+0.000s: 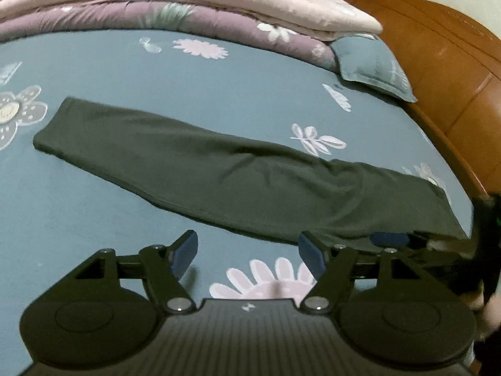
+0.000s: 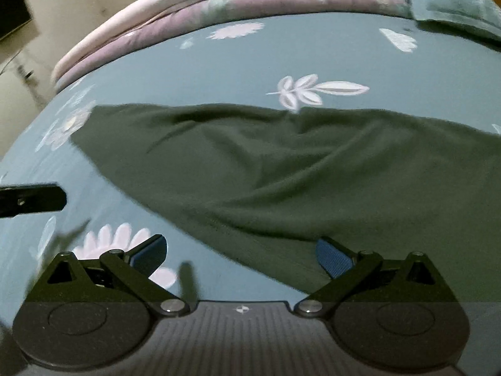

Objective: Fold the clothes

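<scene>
Left gripper: low over the bed sheet, aimed across the bed, jaws spread wide, holding nothing; its right fingertip sits at the near hem of the garment.
Right gripper: same low, forward pose, jaws wide apart, empty; its right pad overlaps the cloth edge.
Dark green garment: folded lengthwise into a long strip, flat on the teal floral sheet.
Folded quilts: stacked along the far edge.
</scene>
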